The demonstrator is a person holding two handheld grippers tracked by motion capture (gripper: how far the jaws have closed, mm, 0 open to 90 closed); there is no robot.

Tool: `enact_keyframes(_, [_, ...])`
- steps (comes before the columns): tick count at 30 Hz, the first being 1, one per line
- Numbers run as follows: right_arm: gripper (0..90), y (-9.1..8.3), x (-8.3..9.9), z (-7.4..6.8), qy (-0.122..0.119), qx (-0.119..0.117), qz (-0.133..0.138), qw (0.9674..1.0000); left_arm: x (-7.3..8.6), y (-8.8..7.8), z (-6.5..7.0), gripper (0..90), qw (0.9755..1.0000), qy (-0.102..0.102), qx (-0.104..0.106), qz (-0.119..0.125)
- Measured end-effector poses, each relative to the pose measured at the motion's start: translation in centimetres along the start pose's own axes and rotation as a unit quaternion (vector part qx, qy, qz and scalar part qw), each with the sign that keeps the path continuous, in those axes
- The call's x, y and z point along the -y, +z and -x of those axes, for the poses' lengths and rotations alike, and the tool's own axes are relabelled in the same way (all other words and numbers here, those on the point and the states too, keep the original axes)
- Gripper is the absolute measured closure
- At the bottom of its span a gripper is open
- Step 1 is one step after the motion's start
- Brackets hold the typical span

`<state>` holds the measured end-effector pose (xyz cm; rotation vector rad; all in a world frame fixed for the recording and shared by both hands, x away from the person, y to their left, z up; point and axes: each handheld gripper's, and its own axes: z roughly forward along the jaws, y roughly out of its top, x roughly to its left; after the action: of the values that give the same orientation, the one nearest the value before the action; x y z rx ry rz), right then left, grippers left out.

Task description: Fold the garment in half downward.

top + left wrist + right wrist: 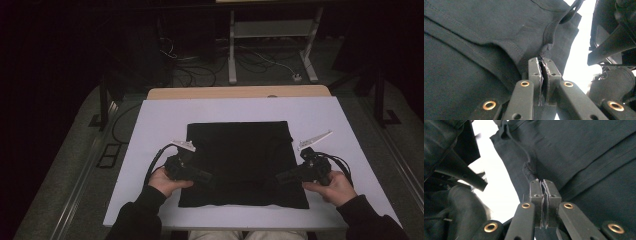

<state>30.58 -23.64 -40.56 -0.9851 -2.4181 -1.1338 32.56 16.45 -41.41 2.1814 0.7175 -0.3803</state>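
Observation:
A black garment (240,150) lies folded flat in a rough square on a white board (160,125). My left gripper (210,178) comes in from the left over the cloth's near left part, held in the person's left hand. In the left gripper view its jaws (542,61) are pressed together on a seamed fold of the black cloth (486,37). My right gripper (278,177) mirrors it at the near right. In the right gripper view its jaws (542,182) pinch a bunched seam of the cloth (586,157).
The board rests on a wooden table (240,92) and has bare white margins on all sides of the garment. Behind the table, on the dark floor, are cables, a power strip (297,77) and a white table frame (272,30).

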Motion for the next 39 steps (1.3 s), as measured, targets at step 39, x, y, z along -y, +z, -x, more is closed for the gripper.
enact_keyframes(39, [85.6, 2.4, 2.1, -2.0, -0.02, -0.05, -0.11, 0.9925, 2.2, 2.0, 2.4, 85.0, 0.9918, 0.042, 0.042, -0.113])
